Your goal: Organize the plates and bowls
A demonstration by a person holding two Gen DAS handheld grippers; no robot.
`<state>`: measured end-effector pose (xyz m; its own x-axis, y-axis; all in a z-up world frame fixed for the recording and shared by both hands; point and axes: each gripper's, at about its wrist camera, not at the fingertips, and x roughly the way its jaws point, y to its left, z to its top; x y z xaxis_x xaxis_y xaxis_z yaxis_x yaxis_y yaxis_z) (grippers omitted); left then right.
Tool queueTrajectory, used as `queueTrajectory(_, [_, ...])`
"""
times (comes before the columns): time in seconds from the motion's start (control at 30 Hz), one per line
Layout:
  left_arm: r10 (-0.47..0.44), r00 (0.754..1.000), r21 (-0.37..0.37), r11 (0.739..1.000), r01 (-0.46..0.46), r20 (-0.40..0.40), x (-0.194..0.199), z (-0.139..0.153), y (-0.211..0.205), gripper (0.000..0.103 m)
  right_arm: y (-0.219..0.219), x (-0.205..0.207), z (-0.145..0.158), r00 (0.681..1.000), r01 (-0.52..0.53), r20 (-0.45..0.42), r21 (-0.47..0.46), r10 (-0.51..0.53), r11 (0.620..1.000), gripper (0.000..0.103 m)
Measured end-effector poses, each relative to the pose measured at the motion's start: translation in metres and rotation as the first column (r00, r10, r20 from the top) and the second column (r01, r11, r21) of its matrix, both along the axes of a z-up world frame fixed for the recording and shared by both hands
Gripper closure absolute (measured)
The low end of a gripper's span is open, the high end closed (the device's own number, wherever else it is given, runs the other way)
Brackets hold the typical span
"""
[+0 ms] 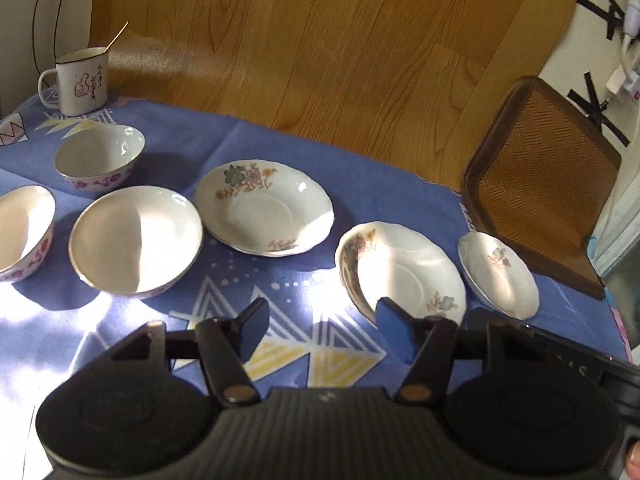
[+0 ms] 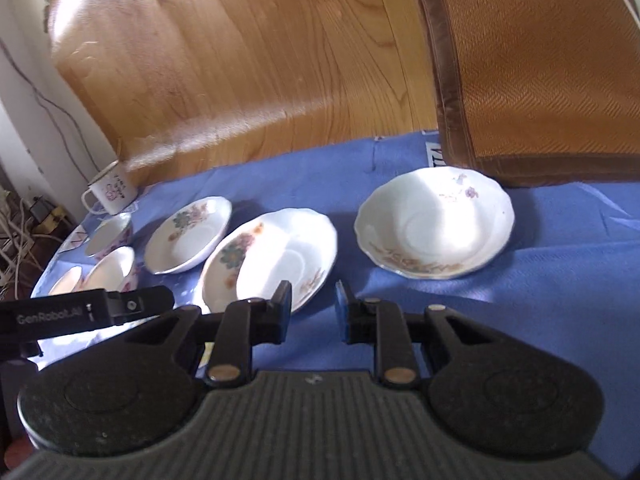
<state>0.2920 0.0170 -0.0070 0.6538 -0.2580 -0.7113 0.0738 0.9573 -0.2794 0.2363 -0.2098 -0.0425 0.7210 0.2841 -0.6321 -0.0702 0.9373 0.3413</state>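
Hovering with both my left gripper (image 1: 320, 330) and right gripper (image 2: 312, 312) spread and empty over the blue cloth (image 1: 400, 184), I judge the middle plate (image 2: 276, 254) just ahead brittle and slick, best pinched at its scalloped rim.

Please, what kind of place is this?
Probably a home dining table: a patterned blue tablecloth, flowered plates, an enamel mug, a wooden floor and a woven chair cushion.
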Motion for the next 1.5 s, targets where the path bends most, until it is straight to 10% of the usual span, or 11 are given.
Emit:
queueTrajectory(0.17, [-0.010,0.999,-0.003,1.000,0.010,-0.047,0.030,-0.020,-0.014,0.053,-0.003,0.026,-0.013,0.999,0.000,-0.049,0.012,0.001,1.000,0.077])
queueTrajectory(0.3, [-0.031,0.999,-0.024,0.999,0.030,-0.045,0.033,-0.026,-0.019,0.090,-0.001,0.033,-0.017,0.998,-0.016,-0.058,0.060,0.019,0.998,0.089])
queueTrajectory(0.93, [-0.285,0.959,-0.025,0.958,0.285,0.007,-0.110,-0.014,-0.142,0.089,-0.113,-0.133,0.004,0.981,0.192,0.019,0.019,-0.192,0.981,0.089])
queueTrajectory(1.5, [-0.298,0.954,0.038,0.954,0.298,-0.004,-0.111,-0.024,-0.184,0.085,-0.140,-0.141,-0.017,0.969,0.246,0.008,0.036,-0.247,0.969,0.089])
